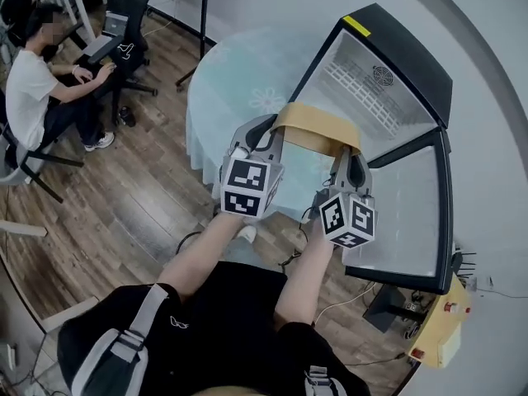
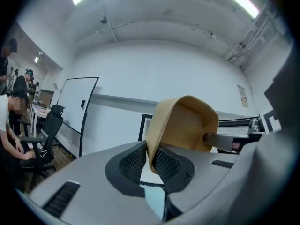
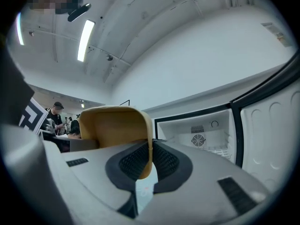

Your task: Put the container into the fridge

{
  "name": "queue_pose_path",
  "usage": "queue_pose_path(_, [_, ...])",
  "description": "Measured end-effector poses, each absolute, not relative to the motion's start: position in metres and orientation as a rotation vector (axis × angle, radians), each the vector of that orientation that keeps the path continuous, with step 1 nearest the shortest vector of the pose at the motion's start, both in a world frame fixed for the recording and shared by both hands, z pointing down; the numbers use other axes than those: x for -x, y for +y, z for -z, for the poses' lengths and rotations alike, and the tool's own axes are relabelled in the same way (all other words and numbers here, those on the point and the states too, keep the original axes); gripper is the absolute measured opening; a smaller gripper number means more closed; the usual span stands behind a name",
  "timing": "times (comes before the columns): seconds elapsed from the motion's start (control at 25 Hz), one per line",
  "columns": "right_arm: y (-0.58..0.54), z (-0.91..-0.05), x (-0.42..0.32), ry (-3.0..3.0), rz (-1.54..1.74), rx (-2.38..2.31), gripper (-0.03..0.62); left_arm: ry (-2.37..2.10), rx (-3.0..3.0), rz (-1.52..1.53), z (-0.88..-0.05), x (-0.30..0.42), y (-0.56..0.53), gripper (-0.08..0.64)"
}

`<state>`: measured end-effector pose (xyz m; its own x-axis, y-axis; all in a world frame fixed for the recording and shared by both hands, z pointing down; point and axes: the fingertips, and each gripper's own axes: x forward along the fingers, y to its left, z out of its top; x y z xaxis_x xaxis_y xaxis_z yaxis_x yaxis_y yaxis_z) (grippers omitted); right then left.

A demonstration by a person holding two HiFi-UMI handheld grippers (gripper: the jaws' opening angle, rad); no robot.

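A tan rectangular container [image 1: 318,128] hangs in the air between my two grippers, in front of the fridge's open mouth. My left gripper [image 1: 266,135] is shut on the container's left rim [image 2: 154,144]. My right gripper [image 1: 347,158] is shut on its right rim [image 3: 149,146]. The container's hollow inside [image 2: 194,123] looks empty. The small black fridge [image 1: 412,64] stands to the right with its door [image 1: 410,213] swung wide. A white interior with a wire shelf [image 1: 371,97] and a round fan [image 3: 198,140] shows inside.
A round table with a pale patterned cloth [image 1: 239,89] sits under and behind the container. A person [image 1: 37,85] sits at a desk at the far left beside a black office chair [image 1: 128,15]. A whiteboard [image 2: 75,109] stands by the wall. Cables lie on the wooden floor.
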<state>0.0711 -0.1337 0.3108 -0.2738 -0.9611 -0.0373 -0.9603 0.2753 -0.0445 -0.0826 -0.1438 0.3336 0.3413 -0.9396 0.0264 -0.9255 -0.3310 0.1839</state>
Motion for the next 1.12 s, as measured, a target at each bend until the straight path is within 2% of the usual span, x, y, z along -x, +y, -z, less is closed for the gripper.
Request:
queue_pose_path(0.48, [-0.238, -0.312, -0.192, 2.336, 0.064, 1.948, 0.021, -1.566, -2.546, 0.059, -0.332, -0.040, -0.268, 0.025])
queue_pose_path(1.12, [-0.304, -0.367, -0.222, 2.270, 0.283, 1.998, 0.025, -1.488, -2.511, -0.098, -0.378, -0.072, -0.346, 0.023])
